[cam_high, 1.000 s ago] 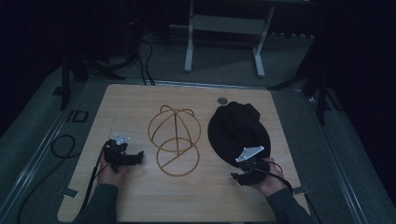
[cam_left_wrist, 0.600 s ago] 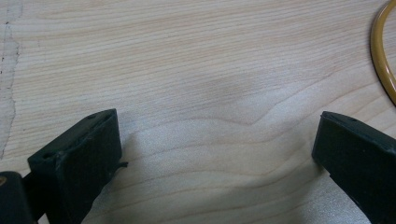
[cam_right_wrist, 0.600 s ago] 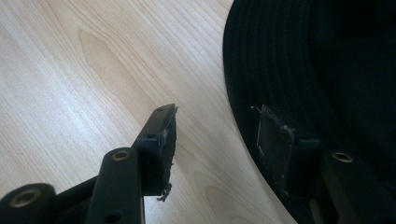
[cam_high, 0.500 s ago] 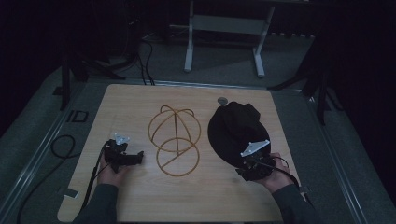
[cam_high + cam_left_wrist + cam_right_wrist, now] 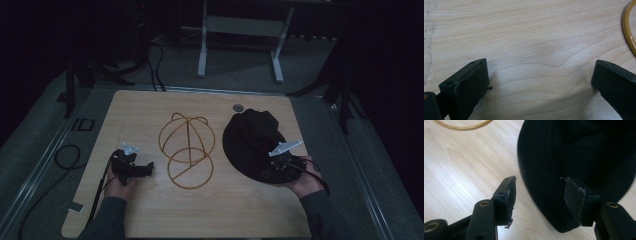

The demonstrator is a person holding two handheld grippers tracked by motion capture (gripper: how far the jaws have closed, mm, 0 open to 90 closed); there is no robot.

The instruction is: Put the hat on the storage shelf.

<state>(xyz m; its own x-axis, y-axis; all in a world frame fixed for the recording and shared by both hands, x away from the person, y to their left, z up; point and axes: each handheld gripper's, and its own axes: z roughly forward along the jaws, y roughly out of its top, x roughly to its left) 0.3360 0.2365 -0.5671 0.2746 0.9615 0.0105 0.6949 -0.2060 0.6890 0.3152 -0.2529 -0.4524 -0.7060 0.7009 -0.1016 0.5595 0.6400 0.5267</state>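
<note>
The black cap is dark ribbed cloth, lying flat on the tabletop with its brim edge between my right tongs, whose jaws have just been opening and press nothing. Its crown melts into shadow. My left tongs gape over bare wood, beside the wire cap frame.

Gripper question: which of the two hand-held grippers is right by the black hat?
The right gripper, at the brim of the black fabric hat; the left gripper sits over bare wood beside the golden wire frame.
</note>
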